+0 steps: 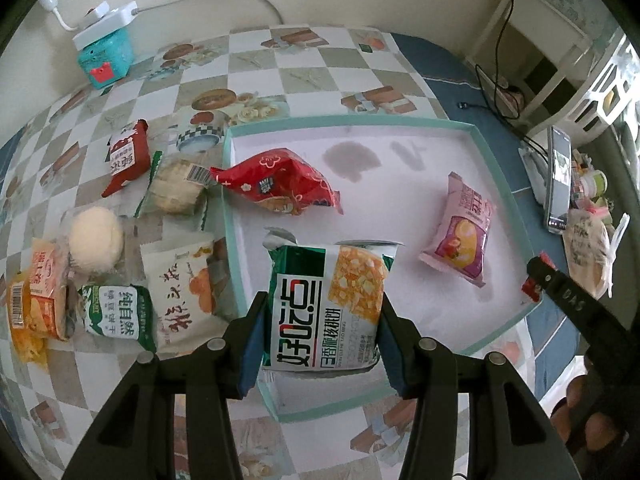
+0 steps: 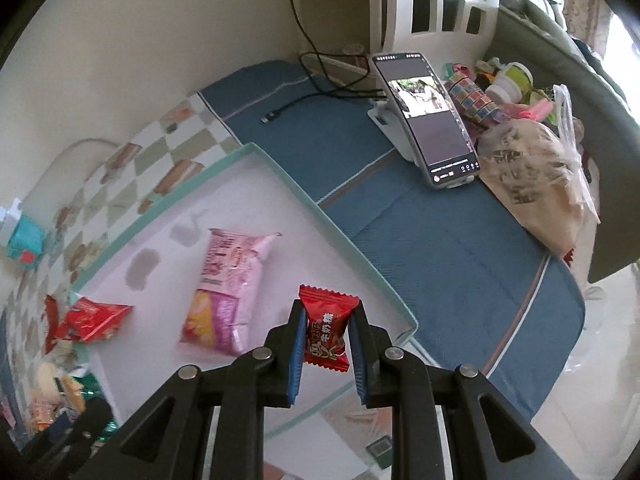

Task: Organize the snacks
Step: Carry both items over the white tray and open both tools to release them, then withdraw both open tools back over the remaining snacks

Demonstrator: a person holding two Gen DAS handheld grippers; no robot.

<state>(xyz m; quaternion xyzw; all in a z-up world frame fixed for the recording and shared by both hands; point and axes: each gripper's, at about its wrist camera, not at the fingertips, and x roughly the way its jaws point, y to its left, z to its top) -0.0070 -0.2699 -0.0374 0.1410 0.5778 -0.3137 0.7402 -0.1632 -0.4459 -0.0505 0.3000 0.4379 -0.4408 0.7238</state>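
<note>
Left gripper pinches a green-and-white biscuit pack above the near edge of the teal-rimmed tray. Only this view shows loose snacks on the checkered cloth beside the tray's left rim. Right gripper clamps a red candy over the tray's near corner; its view alone shows the phone clearly.

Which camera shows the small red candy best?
Right wrist: the red candy sits centred and close between the right gripper's pads. In the left wrist view it is only a small red bit near the right edge.
</note>
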